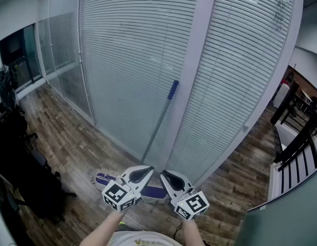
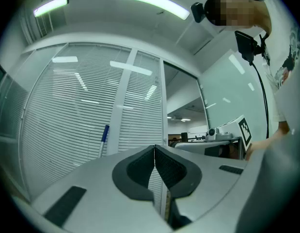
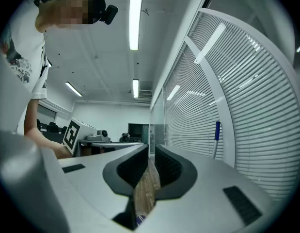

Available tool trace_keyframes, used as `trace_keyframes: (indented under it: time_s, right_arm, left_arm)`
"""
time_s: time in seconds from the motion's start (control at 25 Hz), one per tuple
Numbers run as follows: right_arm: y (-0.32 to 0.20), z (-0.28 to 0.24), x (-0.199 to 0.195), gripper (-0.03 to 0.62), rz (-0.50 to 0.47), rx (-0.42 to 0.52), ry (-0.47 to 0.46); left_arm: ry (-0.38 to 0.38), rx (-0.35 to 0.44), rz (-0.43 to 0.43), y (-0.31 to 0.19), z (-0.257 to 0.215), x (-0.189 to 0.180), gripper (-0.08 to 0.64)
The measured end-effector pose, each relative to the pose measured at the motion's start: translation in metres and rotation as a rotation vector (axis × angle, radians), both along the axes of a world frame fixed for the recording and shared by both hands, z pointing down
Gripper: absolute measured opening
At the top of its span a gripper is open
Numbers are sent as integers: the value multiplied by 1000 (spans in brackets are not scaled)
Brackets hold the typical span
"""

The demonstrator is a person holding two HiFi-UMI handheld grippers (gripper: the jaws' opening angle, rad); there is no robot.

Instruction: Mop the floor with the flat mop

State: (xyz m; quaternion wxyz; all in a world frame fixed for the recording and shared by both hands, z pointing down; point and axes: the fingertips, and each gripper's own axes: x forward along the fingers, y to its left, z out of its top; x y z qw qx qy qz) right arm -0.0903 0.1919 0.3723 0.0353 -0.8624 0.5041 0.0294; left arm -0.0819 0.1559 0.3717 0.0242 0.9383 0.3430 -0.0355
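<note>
Where left gripper [image 1: 149,169] and right gripper [image 1: 164,173] overlap it, mop head [image 1: 104,179] half-hidden

No words or numbers can be read. Faint dark scribbles [image 1: 279,15] on the slatted glass wall [image 1: 148,60] are too small to make out; the yellow print [image 1: 141,237] on the white shirt [image 1: 114,240] is blurred. The white cubes [image 1: 119,195] carry only black square patterns.

Wood-plank floor [image 1: 71,142], mop head [image 1: 103,179] flat on it beside the glass wall [image 1: 122,76], dark shapes [image 1: 25,183], perhaps chairs, standing at left.
</note>
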Motion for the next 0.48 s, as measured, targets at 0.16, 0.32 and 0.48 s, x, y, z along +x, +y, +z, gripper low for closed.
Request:
trace_keyframes:
  time_s: [0.16, 0.32, 0.48]
  right_arm:
    - [-3, 8, 1, 51, -9, -4, 19]
    - [-8, 10, 5, 51, -21, 5, 14]
    - [-8, 7, 14, 51, -31, 30, 5]
  left_arm:
    - [3, 3, -5, 0, 12, 0, 11]
    - [0, 3, -10, 0, 16, 4, 11]
    - [-1, 1, -27, -4, 15, 10, 11]
